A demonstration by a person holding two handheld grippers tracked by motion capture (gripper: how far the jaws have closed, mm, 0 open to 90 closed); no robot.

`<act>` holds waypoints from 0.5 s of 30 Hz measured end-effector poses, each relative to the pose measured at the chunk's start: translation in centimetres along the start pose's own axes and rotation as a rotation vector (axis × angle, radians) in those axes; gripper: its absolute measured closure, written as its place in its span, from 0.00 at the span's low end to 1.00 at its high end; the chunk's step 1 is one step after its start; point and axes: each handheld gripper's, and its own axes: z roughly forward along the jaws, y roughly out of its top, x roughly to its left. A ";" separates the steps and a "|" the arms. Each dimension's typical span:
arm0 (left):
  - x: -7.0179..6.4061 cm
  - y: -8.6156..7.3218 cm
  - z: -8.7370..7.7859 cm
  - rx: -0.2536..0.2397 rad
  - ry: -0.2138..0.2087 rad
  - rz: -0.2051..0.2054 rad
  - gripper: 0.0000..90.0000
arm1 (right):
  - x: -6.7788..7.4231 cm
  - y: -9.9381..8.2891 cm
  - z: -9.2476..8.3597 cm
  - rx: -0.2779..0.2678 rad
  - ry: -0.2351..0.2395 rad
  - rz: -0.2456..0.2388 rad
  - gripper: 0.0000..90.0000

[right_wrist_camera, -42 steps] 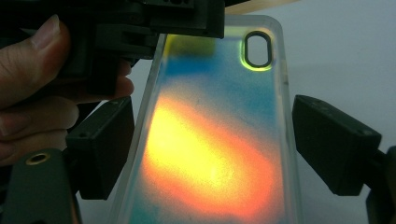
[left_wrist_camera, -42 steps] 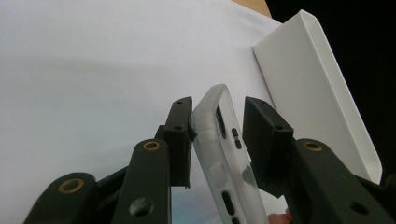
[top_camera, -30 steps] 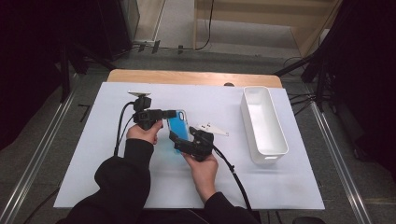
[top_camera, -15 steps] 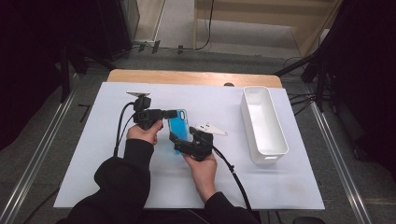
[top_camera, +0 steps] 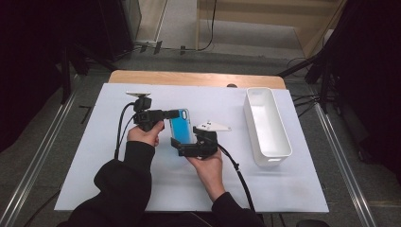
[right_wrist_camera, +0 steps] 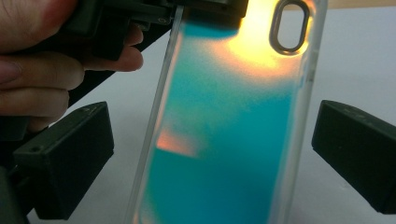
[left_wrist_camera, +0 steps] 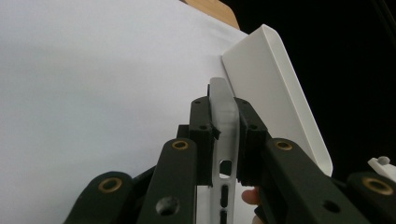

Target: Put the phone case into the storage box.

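We hold the right tongs [top_camera: 182,147] nearest to us, above the white counter [top_camera: 94,179]; their jaws have just opened and stand spread on either side of the blue phone case [right_wrist_camera: 224,140] without touching it. Beyond them, the left tongs [left_wrist_camera: 223,122] pinch the case by its edge near the camera cutout. Farther right, well apart, the white tray [top_camera: 267,123] rests on the counter.
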 end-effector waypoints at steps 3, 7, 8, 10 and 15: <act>-0.1 0.1 -0.3 -0.012 0.012 0.019 0.88 | -0.1 0.3 -0.3 0.005 -0.009 -0.003 0.00; -0.2 0.1 -0.6 -0.038 0.030 0.056 0.88 | -0.6 0.7 -0.7 0.044 -0.010 0.001 0.00; -0.2 0.1 -0.6 -0.044 0.032 0.061 0.88 | -0.7 0.8 -0.7 0.053 -0.003 -0.006 0.00; -0.3 0.2 -0.8 -0.047 0.034 0.067 0.88 | -0.8 0.8 -0.9 0.064 -0.006 -0.013 0.00; -0.4 0.2 -1.0 -0.069 0.037 0.090 0.88 | -1.3 1.0 -1.5 0.084 0.003 -0.020 0.00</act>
